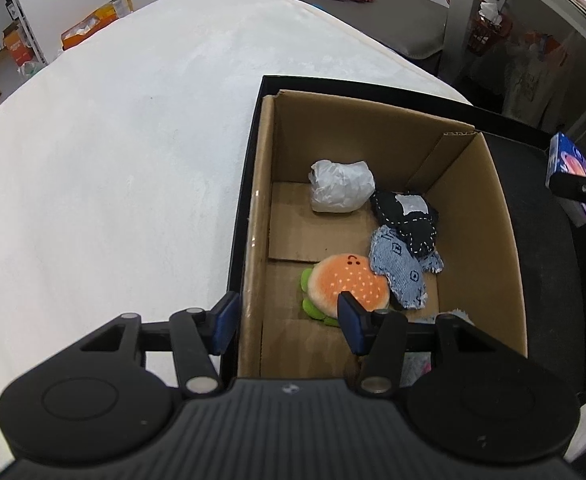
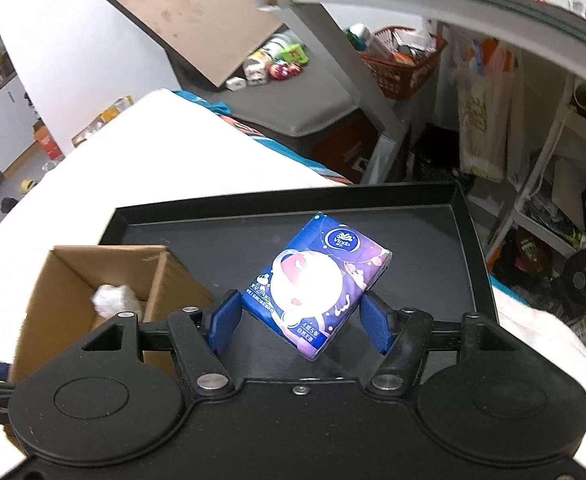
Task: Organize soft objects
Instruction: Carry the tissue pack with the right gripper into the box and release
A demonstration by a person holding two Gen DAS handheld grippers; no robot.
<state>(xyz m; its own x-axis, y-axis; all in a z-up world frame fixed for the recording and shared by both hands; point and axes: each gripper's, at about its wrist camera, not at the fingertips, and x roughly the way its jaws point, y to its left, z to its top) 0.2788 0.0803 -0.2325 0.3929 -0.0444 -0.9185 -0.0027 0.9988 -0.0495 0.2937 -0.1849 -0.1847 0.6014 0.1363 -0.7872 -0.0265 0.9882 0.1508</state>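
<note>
Tissue pack [image 2: 317,280]: round logo near its upper edge reads "Vinda"; small Chinese print with the numerals 4 and 5 lies along its lower edge. Other print in either view is too blurred to read.

Cardboard box [image 1: 473,216] sits in the left part of a tray [image 2: 469,240] on the bed [image 1: 113,160]. In the box: wrapped bundle [image 1: 341,192] at back, 2 fabric pieces to its right, burger plush [image 1: 345,284] in front. Tissue pack [image 2: 317,280] above the tray's right part, between the right tool [image 2: 299,322] fingers.
</note>
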